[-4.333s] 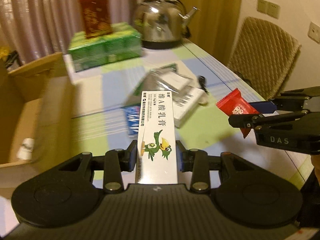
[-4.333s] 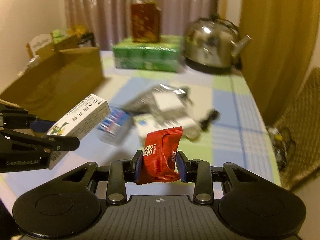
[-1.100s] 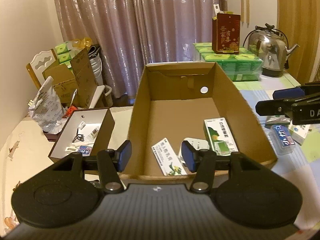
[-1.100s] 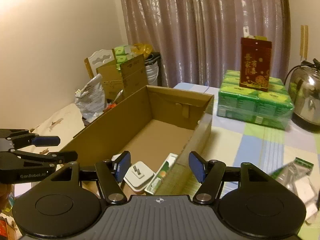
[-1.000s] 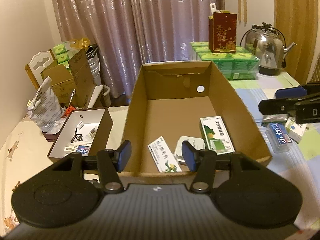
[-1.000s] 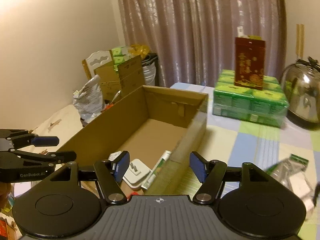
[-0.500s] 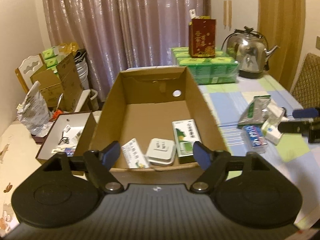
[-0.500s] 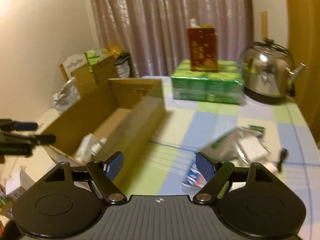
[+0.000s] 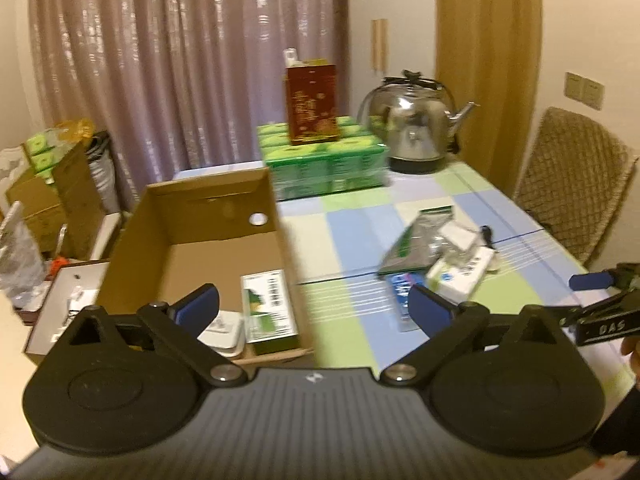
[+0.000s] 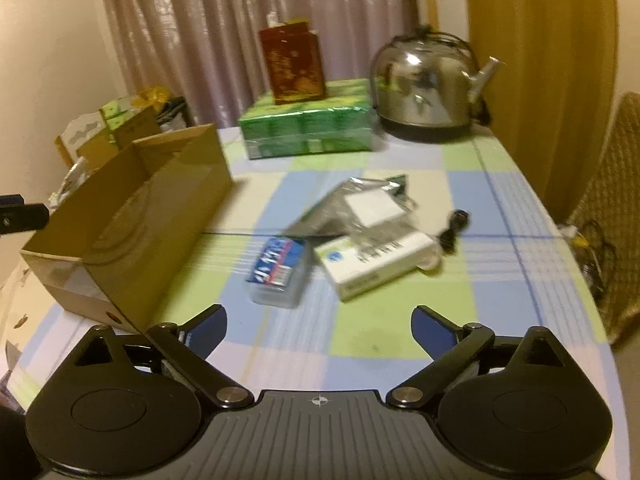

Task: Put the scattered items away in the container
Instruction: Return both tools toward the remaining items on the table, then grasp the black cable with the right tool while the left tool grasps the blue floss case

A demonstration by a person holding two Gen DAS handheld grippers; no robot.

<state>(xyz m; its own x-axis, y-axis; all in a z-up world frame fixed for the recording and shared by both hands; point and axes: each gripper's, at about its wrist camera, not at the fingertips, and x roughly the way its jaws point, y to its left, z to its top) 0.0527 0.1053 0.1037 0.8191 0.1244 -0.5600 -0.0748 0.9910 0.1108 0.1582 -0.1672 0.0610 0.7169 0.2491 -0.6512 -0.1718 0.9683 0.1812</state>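
My left fingers (image 9: 314,306) and right fingers (image 10: 319,326) had just spread wide, both empty; the blue packet (image 10: 278,270) and white box (image 10: 374,266) lay on the bench (image 10: 472,300) beside the cardboard box (image 10: 160,216)

Open cardboard box (image 9: 216,216) holds packets; more scattered items (image 10: 360,236) lie beside it.

I see bare counter (image 10: 280,344) between me and the pile (image 10: 360,236); the box (image 10: 160,216) walls off its left, the kettle (image 10: 428,88) stands behind.
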